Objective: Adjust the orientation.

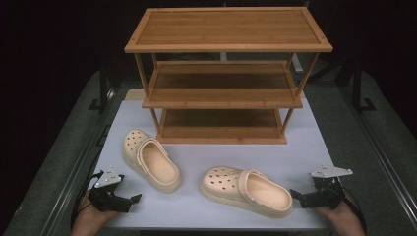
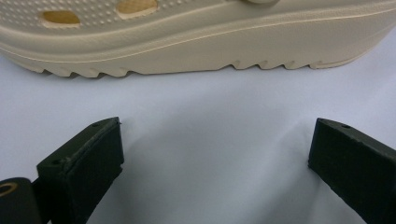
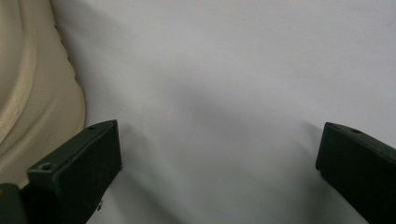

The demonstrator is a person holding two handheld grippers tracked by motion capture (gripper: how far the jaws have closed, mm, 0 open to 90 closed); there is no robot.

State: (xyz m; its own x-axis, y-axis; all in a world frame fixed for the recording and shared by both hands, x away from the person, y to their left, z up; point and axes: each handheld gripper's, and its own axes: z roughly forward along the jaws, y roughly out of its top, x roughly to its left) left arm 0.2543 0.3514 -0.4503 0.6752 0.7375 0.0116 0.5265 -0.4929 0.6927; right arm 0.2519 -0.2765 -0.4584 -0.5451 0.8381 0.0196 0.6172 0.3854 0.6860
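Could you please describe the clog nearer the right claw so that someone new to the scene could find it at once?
Start at the wooden three-tier rack at the back of the white table. Two cream clogs lie in front of it; take the right-hand clog, near the table's front edge. Unlike the left-hand clog, it lies crosswise, heel beside the open right claw.

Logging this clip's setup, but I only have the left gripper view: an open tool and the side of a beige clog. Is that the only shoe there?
Observer: No, there are two on the white table: a left clog and a right clog.
Operator: Anything behind them?
Observer: A three-shelf wooden rack, its shelves bare.
Operator: And the other tool?
Observer: The right tool is open beside the right clog's heel, gripping nothing.
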